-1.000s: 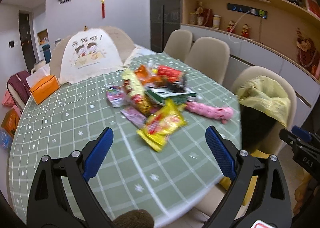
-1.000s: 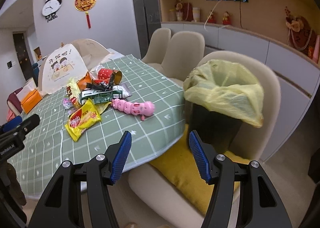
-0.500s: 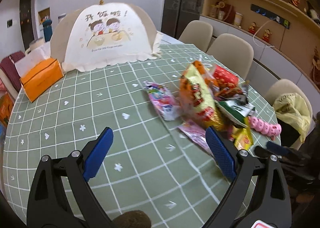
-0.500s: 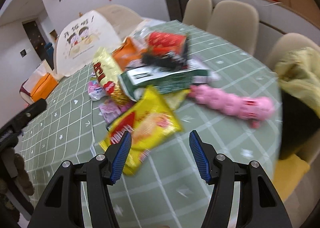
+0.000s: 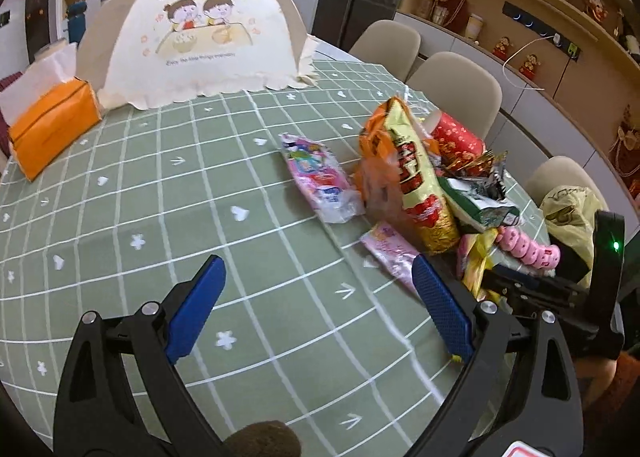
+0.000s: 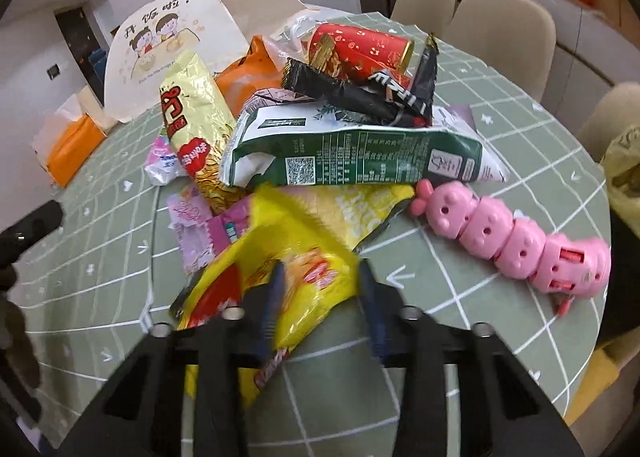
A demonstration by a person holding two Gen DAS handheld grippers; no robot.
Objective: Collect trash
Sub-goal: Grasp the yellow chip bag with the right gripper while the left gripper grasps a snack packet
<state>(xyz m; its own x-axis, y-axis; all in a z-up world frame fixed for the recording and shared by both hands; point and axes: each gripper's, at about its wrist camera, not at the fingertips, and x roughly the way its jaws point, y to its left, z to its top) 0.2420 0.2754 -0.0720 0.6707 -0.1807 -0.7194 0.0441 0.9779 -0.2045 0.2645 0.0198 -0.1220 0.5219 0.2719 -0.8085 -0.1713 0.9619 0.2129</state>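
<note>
A heap of snack wrappers lies on the green checked tablecloth (image 5: 160,217). In the right wrist view my right gripper (image 6: 320,289) is closing, and the crumpled yellow snack bag (image 6: 304,241) sits bunched between its blue pads, touching both. Behind it lie a green bag (image 6: 360,161), a gold bag (image 6: 196,121), a red packet (image 6: 360,49), a black wrapper (image 6: 360,93) and a pink caterpillar toy (image 6: 516,241). My left gripper (image 5: 316,297) hangs open over bare cloth, left of the heap, with a pink wrapper (image 5: 388,249) near its right finger.
A bin lined with a yellow bag (image 5: 572,209) stands off the table's right edge. A white mesh food cover (image 5: 200,41) and an orange tissue box (image 5: 52,129) sit at the far side. Beige chairs (image 5: 460,85) ring the table.
Both grippers swung from the table's edge in over the table and lower. The right jaws went from wide open to closing around the yellow snack bag, which is now crumpled.
</note>
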